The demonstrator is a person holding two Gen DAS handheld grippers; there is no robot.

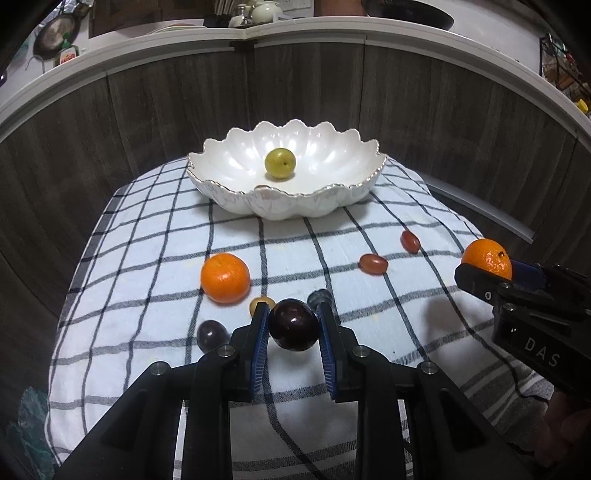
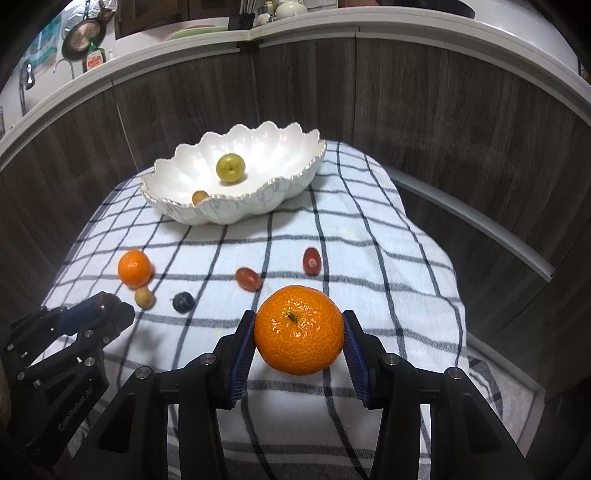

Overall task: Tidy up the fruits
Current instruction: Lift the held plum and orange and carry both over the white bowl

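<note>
My left gripper point(image 1: 292, 325) is shut on a dark plum point(image 1: 293, 325), held just above the checked cloth point(image 1: 147, 332). My right gripper point(image 2: 299, 332) is shut on a mandarin point(image 2: 298, 329); it also shows in the left wrist view point(image 1: 487, 258). A white scalloped bowl point(image 1: 236, 199) at the back of the cloth holds a green plum point(image 1: 280, 163) and a small yellow-purple fruit point(image 2: 199, 196). Loose on the cloth lie another mandarin point(image 1: 225, 278), two red grapes point(image 1: 373, 263) point(image 1: 410, 241), a dark grape point(image 1: 210, 334), a blue-black berry point(image 2: 183, 302) and a small yellowish fruit point(image 2: 144, 297).
The cloth covers a small raised surface in front of a wood-panelled wall point(image 1: 147, 122). A white counter point(image 1: 332, 33) above it carries dishes, pans and a bottle. The cloth drops off at the left and right edges.
</note>
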